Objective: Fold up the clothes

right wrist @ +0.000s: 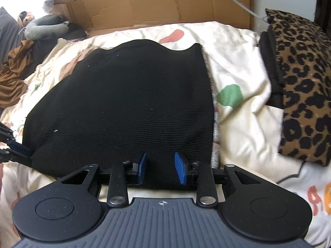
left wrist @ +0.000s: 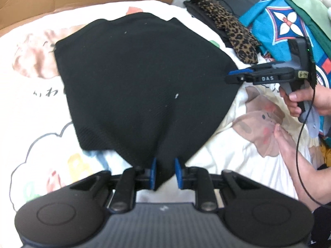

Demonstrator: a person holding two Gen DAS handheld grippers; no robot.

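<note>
A black knit garment point(left wrist: 144, 82) lies spread on a cream printed bedcover point(left wrist: 31, 113). My left gripper point(left wrist: 165, 173) is shut on its near corner, and the fabric rises in a peak between the blue pads. My right gripper point(left wrist: 232, 77), held by a hand point(left wrist: 300, 99), pinches the garment's right corner. In the right wrist view the same garment point(right wrist: 128, 103) lies flat ahead, and its near edge sits between the blue pads of the right gripper point(right wrist: 161, 168). The left gripper point(right wrist: 22, 150) shows at the far left, on the garment's other corner.
A leopard-print folded piece point(right wrist: 304, 82) lies on the bed to the right, on top of something black. Teal and green clothes point(left wrist: 269, 26) are piled beyond it. Cardboard point(right wrist: 155, 4) lines the head of the bed. Brown clothing point(right wrist: 14, 72) and a grey neck pillow point(right wrist: 45, 26) sit at the left.
</note>
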